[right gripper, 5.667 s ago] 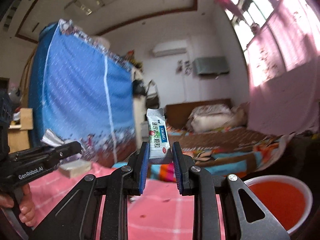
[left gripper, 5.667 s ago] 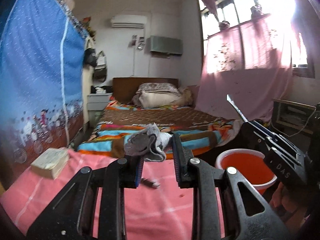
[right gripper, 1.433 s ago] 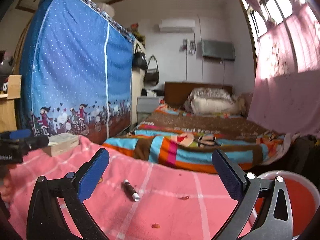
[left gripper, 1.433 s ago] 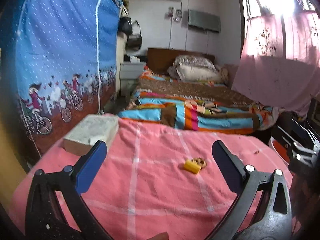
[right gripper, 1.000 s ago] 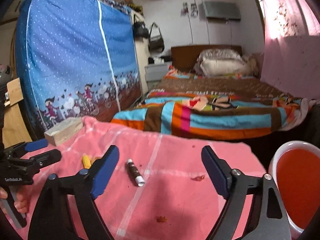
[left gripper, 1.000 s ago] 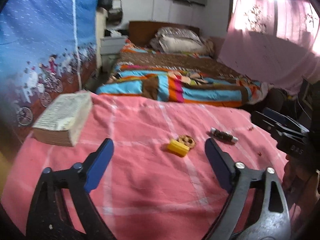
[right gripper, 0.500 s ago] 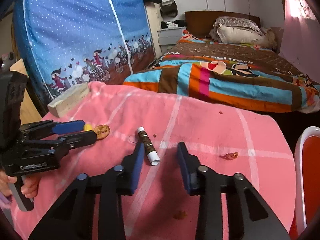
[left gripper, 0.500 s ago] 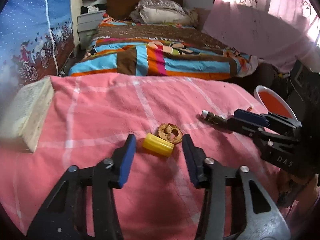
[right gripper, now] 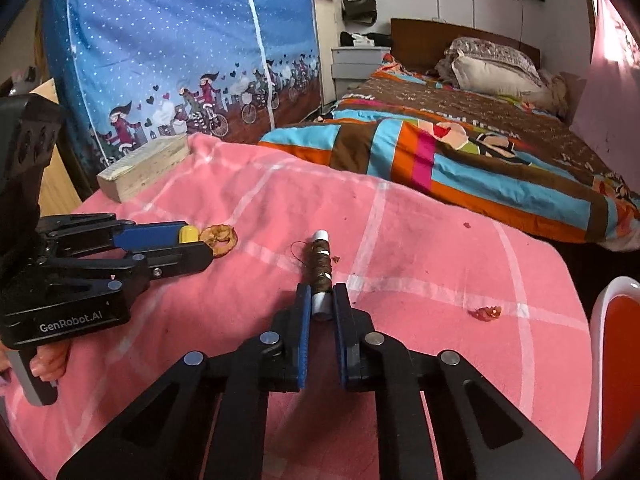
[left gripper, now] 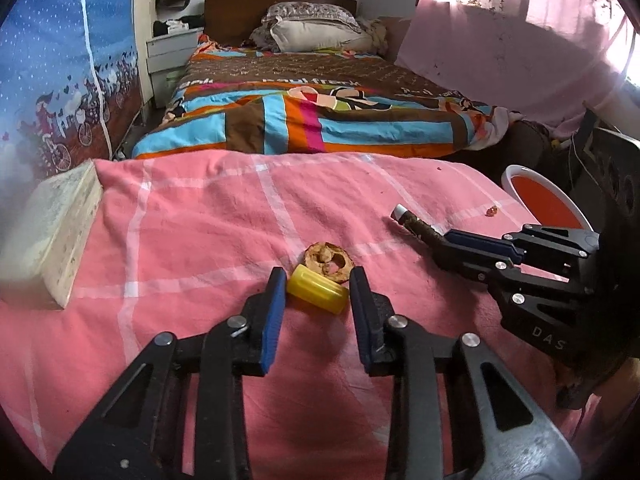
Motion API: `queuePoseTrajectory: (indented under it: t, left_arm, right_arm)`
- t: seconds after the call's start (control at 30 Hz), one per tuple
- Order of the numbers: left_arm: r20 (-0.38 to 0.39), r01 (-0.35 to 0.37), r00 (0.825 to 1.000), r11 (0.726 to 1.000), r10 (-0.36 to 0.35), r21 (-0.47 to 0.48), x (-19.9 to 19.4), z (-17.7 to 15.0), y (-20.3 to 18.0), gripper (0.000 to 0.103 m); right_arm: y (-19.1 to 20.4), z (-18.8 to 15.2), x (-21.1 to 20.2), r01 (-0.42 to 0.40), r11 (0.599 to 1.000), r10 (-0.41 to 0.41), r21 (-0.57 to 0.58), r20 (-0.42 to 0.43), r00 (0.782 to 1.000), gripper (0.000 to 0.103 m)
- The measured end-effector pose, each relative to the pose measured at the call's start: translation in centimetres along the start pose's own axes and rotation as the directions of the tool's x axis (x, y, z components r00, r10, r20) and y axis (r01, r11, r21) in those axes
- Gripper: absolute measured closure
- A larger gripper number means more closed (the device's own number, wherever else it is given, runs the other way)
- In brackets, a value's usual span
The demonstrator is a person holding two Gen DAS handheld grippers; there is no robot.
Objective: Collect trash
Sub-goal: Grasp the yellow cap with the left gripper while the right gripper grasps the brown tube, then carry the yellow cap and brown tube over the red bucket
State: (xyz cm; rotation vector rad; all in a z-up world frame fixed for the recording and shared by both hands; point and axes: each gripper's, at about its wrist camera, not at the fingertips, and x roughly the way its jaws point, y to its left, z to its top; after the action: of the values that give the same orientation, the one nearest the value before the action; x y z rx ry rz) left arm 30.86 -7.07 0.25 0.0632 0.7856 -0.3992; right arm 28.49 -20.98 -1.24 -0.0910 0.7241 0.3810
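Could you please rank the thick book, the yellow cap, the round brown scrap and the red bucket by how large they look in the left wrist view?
1. thick book
2. red bucket, partly hidden by the right gripper
3. yellow cap and round brown scrap: alike, unranked.

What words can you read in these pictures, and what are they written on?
"GenRobot.AI": white letters on the black body of the left gripper, in the right wrist view.
"DAS": pale letters on the body of the right gripper, in the left wrist view.
"paul frank": on the brown bedspread; the rest of its lettering is too blurred to read.
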Motion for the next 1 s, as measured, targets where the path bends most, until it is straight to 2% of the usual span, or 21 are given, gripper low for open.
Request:
queuePoseTrajectory:
  t: [0.23,0.37,0.53,0.7,0.87,1.0]
  left_arm:
    - [0.108,-0.067,0.992,0.998,0.066,0.002,-2.3,-0.2,-0.3,0.066]
    - [0.169,-0.094,0.981,0.996,0.094,-0.009,-3.6,-0.1,-0.8,0.066]
    - [0.233,-0.095,0.967,0.995,0.100,-0.030,-5.0,0.4,-1.4,0.066]
    - [0.298,-0.093,0.949,0.995,0.100,-0.036,-6.5,1.1,-2.4,0.066]
    - [0.386,-0.094,0.916,0.994,0.107,-0.052,-8.2,1.6,-3.5,0.066]
    - [0.442,-0.067,0.893,0.996,0.084,-0.055,-9.2,2.2,-4.6,0.066]
  right_arm:
    - [-0.5,-0.1,-2.1,0.009,1.000,-0.012,0.022,0.110,0.994,0.094]
    - [-0.7,-0.3,-4.2,0.011,0.999,-0.018,0.034,0.225,0.974,0.094]
    - [-1.1,-0.8,-7.1,0.023,0.998,-0.046,0.067,0.372,0.927,0.094]
    - [-1.4,-1.0,-9.4,0.042,0.997,-0.070,0.070,0.466,0.882,0.094]
    - [-2.0,-1.2,-11.4,0.053,0.996,-0.081,0.070,0.521,0.850,0.094]
    - [-3.0,-1.4,-12.9,0.070,0.993,-0.110,0.093,0.562,0.820,0.094]
